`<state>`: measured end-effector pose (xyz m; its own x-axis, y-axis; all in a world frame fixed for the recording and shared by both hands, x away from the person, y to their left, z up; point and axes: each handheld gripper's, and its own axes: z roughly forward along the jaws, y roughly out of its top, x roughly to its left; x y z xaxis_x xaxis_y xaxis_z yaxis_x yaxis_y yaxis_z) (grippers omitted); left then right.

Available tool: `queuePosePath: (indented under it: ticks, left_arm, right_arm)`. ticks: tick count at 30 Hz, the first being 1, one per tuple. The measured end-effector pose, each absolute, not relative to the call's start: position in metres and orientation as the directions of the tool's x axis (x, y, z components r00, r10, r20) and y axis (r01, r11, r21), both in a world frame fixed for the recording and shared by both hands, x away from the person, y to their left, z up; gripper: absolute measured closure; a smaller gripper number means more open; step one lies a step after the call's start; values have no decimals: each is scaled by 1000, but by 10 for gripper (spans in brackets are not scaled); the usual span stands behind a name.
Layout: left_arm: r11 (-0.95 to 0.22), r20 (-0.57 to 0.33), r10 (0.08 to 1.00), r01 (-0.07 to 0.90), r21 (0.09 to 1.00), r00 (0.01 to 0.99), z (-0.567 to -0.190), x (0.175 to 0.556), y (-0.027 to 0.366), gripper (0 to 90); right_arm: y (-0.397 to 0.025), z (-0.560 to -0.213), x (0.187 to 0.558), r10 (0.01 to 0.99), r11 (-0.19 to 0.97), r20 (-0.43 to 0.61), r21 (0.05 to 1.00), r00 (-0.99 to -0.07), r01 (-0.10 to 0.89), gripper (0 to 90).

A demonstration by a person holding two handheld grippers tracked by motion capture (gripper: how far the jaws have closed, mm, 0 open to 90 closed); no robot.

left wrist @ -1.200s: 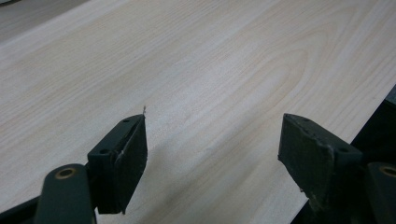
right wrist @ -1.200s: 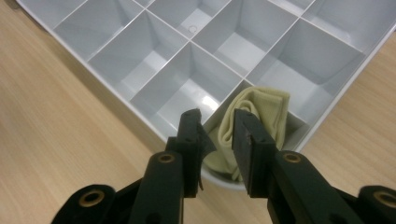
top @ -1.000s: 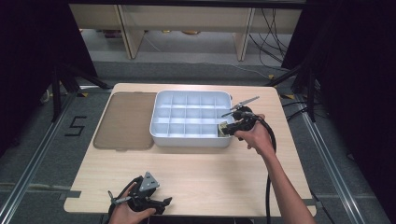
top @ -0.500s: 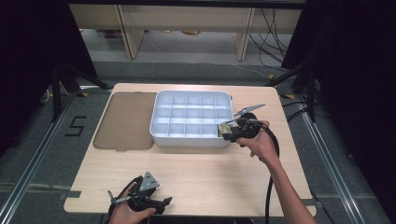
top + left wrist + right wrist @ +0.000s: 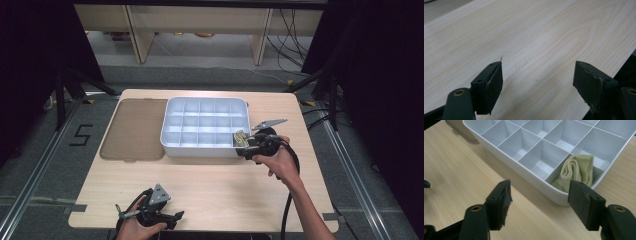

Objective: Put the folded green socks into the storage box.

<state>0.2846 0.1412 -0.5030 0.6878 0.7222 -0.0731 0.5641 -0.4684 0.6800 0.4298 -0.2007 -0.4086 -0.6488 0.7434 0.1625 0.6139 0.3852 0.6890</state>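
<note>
Your right gripper (image 5: 248, 146) sits at the front right corner of the white tray (image 5: 171, 112), at about 3 o'clock from the table's (image 5: 225, 185) centre. Its jaws stand wide apart with nothing between them; in the right gripper view (image 5: 539, 195) they frame the tray's near wall. The folded beige cloth (image 5: 576, 171) lies inside the tray's corner compartment, just past your right-hand jaw at about 1 o'clock in that view, and apart from both jaws. In the high view the cloth (image 5: 240, 138) shows in the tray's front right cell, just beside the gripper.

Your left gripper (image 5: 170, 217) rests low at the table's front edge, about 7 o'clock, well apart from the tray. Its jaws (image 5: 537, 82) are spread wide over bare wood, holding nothing.

A flat brown lid (image 5: 134, 129) lies against the tray's left side, at 9 o'clock from it.
</note>
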Motion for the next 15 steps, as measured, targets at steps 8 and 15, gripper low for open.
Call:
queuePosePath:
  ticks: [8, 15]
  left_arm:
    - [-470, -70, 723, 564, 679, 687, -503, 285, 141, 231]
    - [-471, -69, 723, 563, 679, 688, -503, 285, 142, 231]
  right_arm:
    - [-197, -413, 418, 730, 391, 163, 696, -663, 602, 333]
    - [-193, -415, 406, 723, 383, 186, 694, -666, 610, 315]
